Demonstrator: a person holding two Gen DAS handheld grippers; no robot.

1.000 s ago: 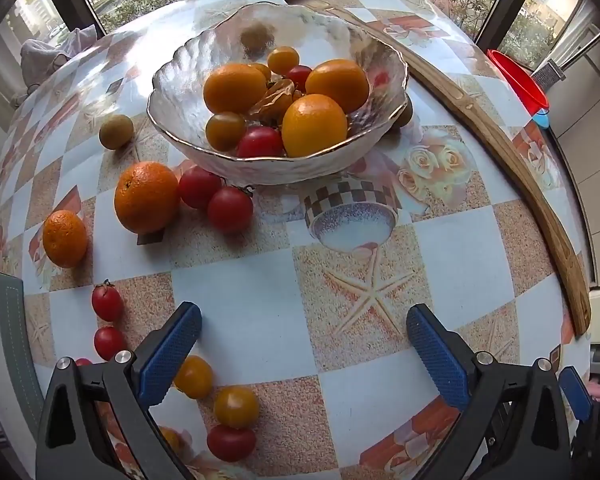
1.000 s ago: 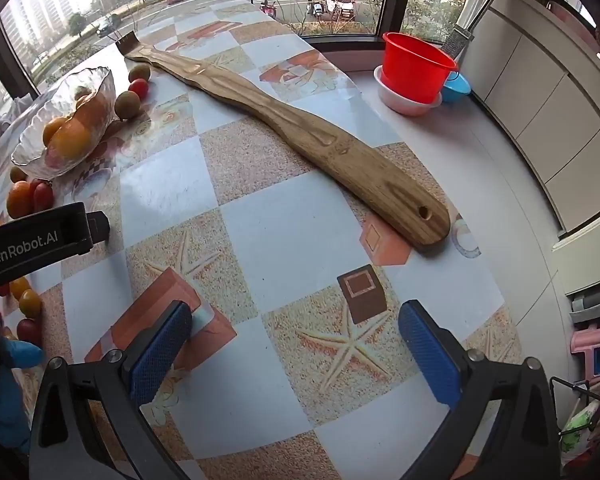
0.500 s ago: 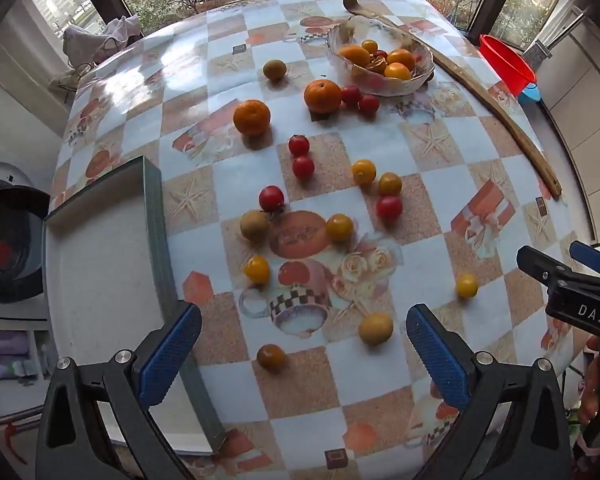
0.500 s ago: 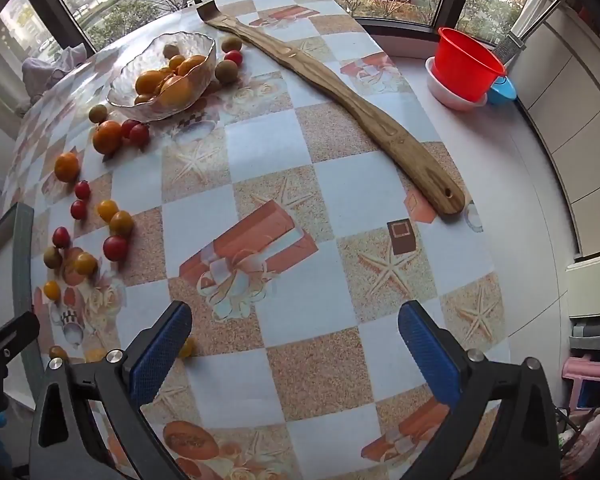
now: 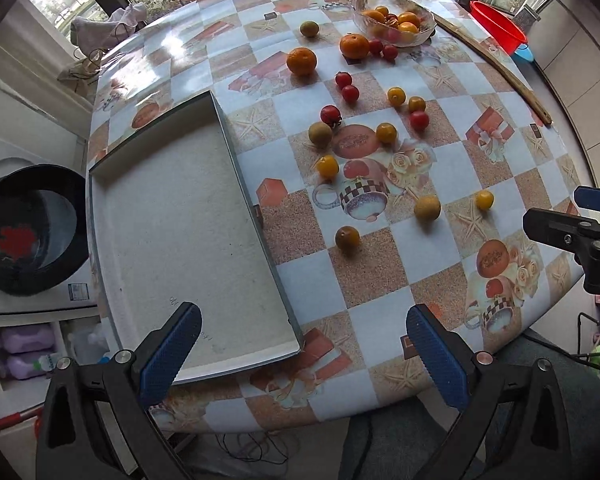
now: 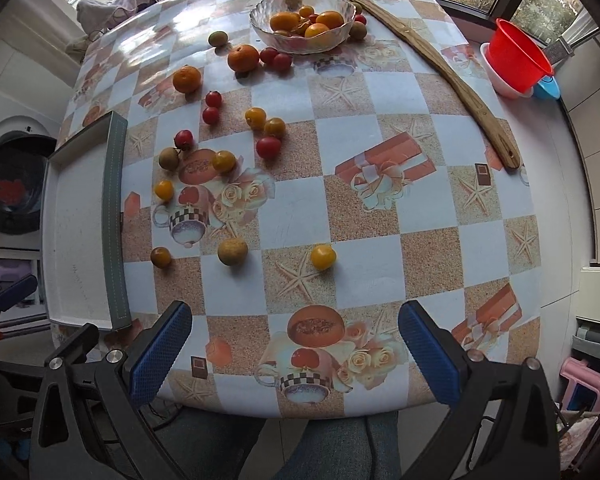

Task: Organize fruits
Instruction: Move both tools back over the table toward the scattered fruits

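Note:
A glass bowl (image 5: 424,34) (image 6: 260,26) with oranges and small tomatoes stands at the table's far side. Two oranges (image 5: 301,61) (image 6: 243,57) lie near it. Several red and yellow cherry tomatoes (image 5: 331,114) (image 6: 323,256) and brownish fruits (image 5: 427,207) (image 6: 232,251) are scattered over the middle. An empty grey tray (image 5: 172,216) (image 6: 116,216) lies at the left. My left gripper (image 5: 300,356) is open and empty over the near edge, by the tray's corner. My right gripper (image 6: 294,356) is open and empty above the near edge.
A long wooden stick (image 6: 416,52) (image 5: 496,68) lies along the table's right side. A red bucket (image 6: 516,58) stands on the sill beyond. A washing machine (image 5: 28,228) is left of the table. My lap is below the near edge.
Both grippers have pulled far back and up from the bowl end to the near table edge. The whole table, the tray and the scattered fruit have come into view. Both stayed open.

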